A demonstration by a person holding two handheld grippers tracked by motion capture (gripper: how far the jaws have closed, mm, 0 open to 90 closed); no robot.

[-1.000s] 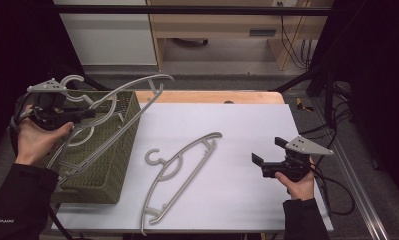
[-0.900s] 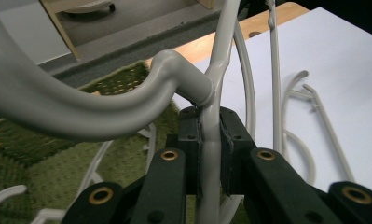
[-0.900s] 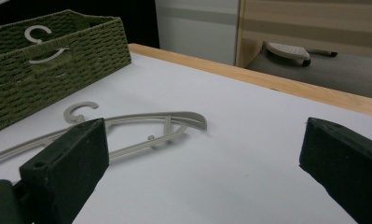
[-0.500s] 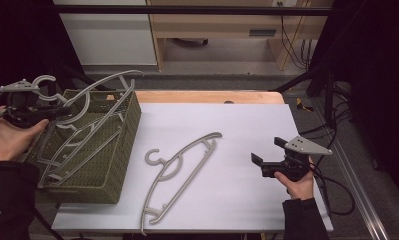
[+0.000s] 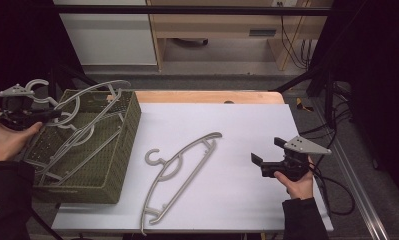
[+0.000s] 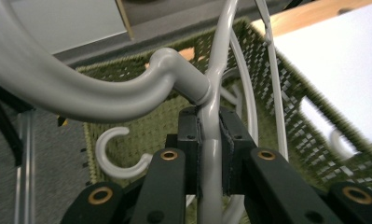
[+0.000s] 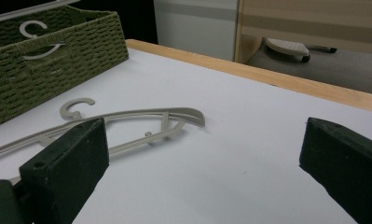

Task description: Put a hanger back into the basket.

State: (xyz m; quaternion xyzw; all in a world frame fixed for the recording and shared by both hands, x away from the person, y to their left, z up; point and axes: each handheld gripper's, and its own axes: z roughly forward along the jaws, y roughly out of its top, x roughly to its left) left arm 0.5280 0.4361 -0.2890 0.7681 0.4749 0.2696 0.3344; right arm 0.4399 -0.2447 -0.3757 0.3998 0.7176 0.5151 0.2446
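Seen along the left gripper (image 6: 210,144), its black jaws clamp the smooth grey plastic neck of a curved hanger (image 6: 211,93) above the woven green basket (image 5: 114,165) holding two more hangers, while a fourth hanger (image 5: 179,172) lies flat on the white table (image 5: 247,130) before the wide-open right gripper (image 5: 269,159).

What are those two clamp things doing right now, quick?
Left gripper: jaws shut on a grey plastic clothes hanger, held over the green woven basket.
Right gripper: jaws open, holding nothing, above the white table.
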